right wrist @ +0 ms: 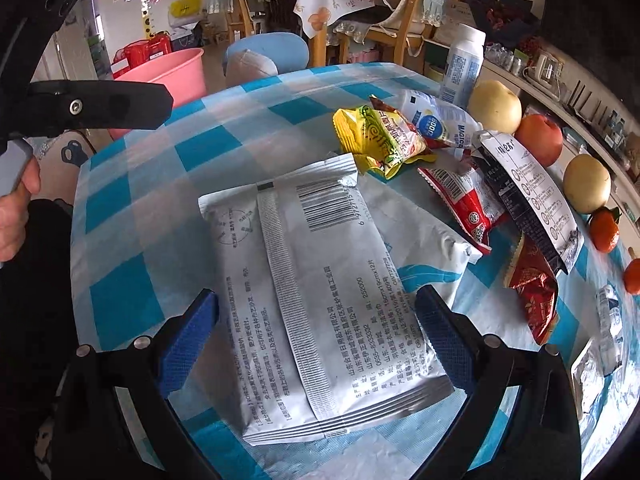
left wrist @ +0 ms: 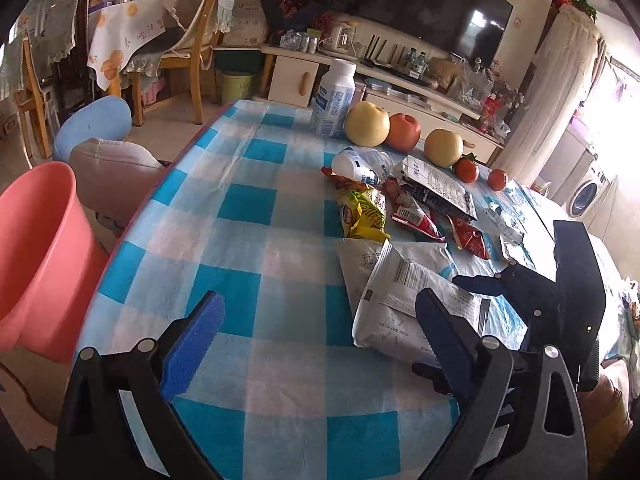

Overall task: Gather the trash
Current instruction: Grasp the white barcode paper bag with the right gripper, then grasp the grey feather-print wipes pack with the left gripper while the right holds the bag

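Between the wide-open fingers of the right hand-held gripper [right wrist: 316, 336] lies a white pouch [right wrist: 316, 280], ungripped; the left hand-held gripper [left wrist: 316, 340] gapes empty over the tabletop [left wrist: 240, 220].

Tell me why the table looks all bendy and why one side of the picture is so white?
Left wrist view: the fisheye lens curves the checked tablecloth edge, and window light on the right washes that side out to glaring white; the TV shows a reflected bright patch. Right wrist view: the same lens bulges the silver packet between the open right tongs; its print stays sharp, the light even.
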`<control>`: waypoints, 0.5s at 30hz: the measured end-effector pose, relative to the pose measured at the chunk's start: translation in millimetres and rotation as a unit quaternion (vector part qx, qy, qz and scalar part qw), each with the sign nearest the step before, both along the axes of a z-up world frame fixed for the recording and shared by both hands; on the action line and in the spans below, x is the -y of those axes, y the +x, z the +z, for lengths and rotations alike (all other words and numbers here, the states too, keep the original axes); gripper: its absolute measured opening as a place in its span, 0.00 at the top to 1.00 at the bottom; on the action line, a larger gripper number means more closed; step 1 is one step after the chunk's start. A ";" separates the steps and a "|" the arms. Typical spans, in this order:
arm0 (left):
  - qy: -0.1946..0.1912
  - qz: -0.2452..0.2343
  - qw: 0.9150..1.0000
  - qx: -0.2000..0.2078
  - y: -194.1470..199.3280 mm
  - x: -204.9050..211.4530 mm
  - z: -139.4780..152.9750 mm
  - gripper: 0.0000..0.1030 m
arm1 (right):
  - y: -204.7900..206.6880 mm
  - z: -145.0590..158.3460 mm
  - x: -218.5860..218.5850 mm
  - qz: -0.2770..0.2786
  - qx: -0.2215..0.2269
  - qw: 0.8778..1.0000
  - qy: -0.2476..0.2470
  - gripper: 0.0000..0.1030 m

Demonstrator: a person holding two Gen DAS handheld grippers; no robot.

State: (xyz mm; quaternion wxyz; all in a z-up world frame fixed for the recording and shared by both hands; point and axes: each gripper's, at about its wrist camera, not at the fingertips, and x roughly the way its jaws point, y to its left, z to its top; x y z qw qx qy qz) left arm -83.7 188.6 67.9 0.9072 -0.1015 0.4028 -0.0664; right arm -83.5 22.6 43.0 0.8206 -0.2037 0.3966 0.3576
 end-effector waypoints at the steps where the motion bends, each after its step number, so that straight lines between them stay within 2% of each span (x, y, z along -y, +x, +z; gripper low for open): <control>1: -0.002 -0.001 1.000 0.000 0.4 -1.6 -1.7 0.07 | -1.3 -2.6 -2.2 0.000 0.004 1.000 -0.007 0.04; 4: -0.005 -0.004 1.000 -0.001 0.5 -5.1 -6.3 0.07 | -1.6 -6.5 -3.3 -0.001 0.010 1.000 -0.013 0.04; 7: 0.001 -0.013 1.000 0.002 0.7 -4.2 -9.0 0.07 | -1.6 -5.4 -0.4 -0.005 0.010 1.000 -0.009 0.11; 8: 0.006 -0.018 1.000 0.006 0.3 -2.5 -9.2 0.07 | -1.8 -4.6 1.3 -0.007 0.009 1.000 -0.007 0.16; 11: 0.022 -0.038 0.999 0.014 -0.5 3.9 -9.7 0.07 | -3.5 -1.4 7.8 -0.018 0.007 1.000 0.001 0.21; 15: 0.051 -0.067 0.996 0.018 -0.5 16.4 -13.6 0.07 | -6.9 2.2 19.9 -0.039 0.013 0.999 0.007 0.23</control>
